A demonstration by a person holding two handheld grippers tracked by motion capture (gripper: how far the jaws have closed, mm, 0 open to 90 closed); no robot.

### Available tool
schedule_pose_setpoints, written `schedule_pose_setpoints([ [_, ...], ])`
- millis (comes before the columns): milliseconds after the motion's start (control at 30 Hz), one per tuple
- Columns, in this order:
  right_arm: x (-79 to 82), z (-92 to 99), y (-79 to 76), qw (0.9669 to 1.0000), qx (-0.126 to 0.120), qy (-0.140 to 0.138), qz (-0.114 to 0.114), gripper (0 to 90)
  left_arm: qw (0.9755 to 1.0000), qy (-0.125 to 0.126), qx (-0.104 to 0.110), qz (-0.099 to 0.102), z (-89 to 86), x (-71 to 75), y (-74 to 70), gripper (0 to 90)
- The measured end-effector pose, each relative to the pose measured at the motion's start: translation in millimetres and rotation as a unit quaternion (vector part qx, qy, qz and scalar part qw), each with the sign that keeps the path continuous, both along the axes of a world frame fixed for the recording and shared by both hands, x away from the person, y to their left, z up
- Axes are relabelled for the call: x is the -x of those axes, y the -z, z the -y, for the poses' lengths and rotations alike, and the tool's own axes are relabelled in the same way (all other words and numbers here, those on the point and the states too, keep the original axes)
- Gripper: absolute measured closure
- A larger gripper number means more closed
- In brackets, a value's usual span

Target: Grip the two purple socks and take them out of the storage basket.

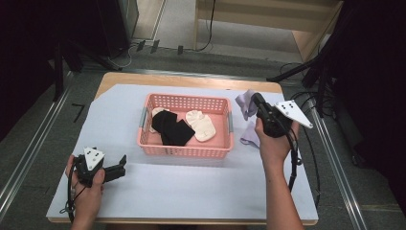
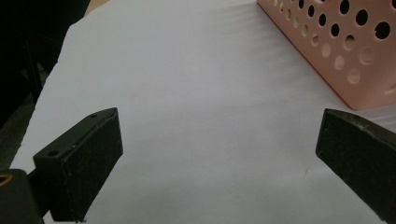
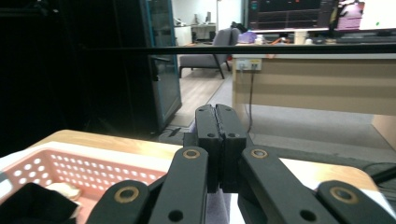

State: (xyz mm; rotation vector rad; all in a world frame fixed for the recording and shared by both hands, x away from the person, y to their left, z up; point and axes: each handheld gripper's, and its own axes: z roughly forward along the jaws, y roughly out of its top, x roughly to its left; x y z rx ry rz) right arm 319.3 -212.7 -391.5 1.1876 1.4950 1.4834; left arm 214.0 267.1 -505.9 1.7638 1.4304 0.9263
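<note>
White sheeting (image 1: 191, 187) covers the wooden table (image 1: 191, 79); left gripper (image 2: 219, 154) gapes, right gripper (image 1: 257, 99) pinches lilac cloth (image 1: 246, 103).

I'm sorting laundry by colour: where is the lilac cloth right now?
In the high view, the lilac cloth hangs from the right claw, just right of the pink basket.

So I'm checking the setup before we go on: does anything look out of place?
One thing: a lilac cloth is outside the pink basket, clamped in the right gripper and hanging to the table. The black and cream pieces lie inside the basket.
</note>
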Motion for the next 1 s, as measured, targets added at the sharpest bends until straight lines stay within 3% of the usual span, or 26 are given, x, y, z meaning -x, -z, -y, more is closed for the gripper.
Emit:
schedule_pose_setpoints([
  [233,6.5,29.7,14.2,0.9993,-0.013,0.032,-0.014,90.0,1.0000,0.000,0.000,-0.001,0.2,0.5,-0.1,1.3],
  [300,7.4,38.2,27.1,0.9988,-0.005,0.040,-0.028,90.0,1.0000,-0.001,0.000,-0.001,0.2,0.4,0.0,1.2],
  [500,7.8,42.5,60.0,0.9972,-0.004,0.039,-0.064,90.0,1.0000,-0.002,-0.001,-0.001,0.6,0.6,-0.1,1.3],
  [533,7.8,42.5,60.0,0.9972,-0.004,0.039,-0.064,90.0,1.0000,-0.002,-0.001,-0.001,0.6,0.6,-0.1,1.3],
  [600,6.4,41.5,76.3,0.9952,0.005,0.038,-0.090,89.3,1.0000,-0.002,-0.002,0.001,0.4,1.0,-0.2,1.3],
  [667,6.2,42.2,81.0,0.9945,0.007,0.038,-0.097,87.9,1.0000,-0.001,-0.002,0.002,-0.1,1.1,-0.4,1.3],
  [733,7.7,45.8,89.2,0.9936,0.005,0.046,-0.103,80.0,1.0000,-0.004,0.000,0.002,-0.2,1.4,-0.5,1.3],
  [800,12.4,53.3,95.0,0.9937,-0.015,0.046,-0.101,72.1,1.0000,-0.004,0.000,0.002,-0.2,1.4,-0.5,1.3],
  [1000,28.6,65.3,99.8,0.9936,-0.030,0.039,-0.101,64.1,1.0000,-0.005,0.001,0.003,0.1,1.0,-0.3,1.3],
])
